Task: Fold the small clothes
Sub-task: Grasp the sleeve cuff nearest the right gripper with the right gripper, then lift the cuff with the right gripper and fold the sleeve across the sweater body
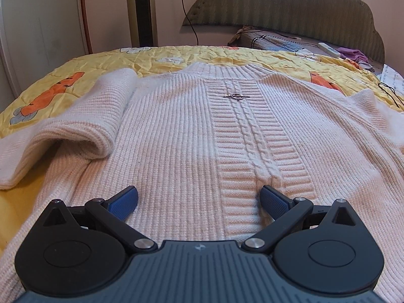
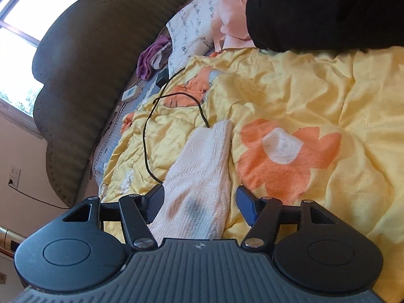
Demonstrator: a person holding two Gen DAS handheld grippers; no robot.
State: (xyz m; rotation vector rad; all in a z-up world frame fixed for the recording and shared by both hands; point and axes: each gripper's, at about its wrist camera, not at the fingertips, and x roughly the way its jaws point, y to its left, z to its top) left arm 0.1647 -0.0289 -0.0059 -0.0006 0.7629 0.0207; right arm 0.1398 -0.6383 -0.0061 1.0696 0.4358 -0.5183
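Observation:
A pale pink knit sweater (image 1: 192,131) lies flat on the yellow quilt (image 1: 50,85), collar far, with a small metal pin (image 1: 236,96) on its cable band. Its left sleeve (image 1: 83,123) is folded over onto the body. My left gripper (image 1: 199,199) is open and hovers over the sweater's lower hem, holding nothing. In the right wrist view, my right gripper (image 2: 200,204) is open with its fingers on either side of the other sleeve (image 2: 202,174), which stretches away across the quilt (image 2: 315,96).
A black cable (image 2: 161,116) loops over the quilt by the sleeve's cuff. A padded headboard (image 1: 282,2) stands at the far end, with a white power strip (image 1: 328,49) and purple cloth (image 1: 352,53) near it. A dark garment (image 2: 328,10) lies at the right view's top.

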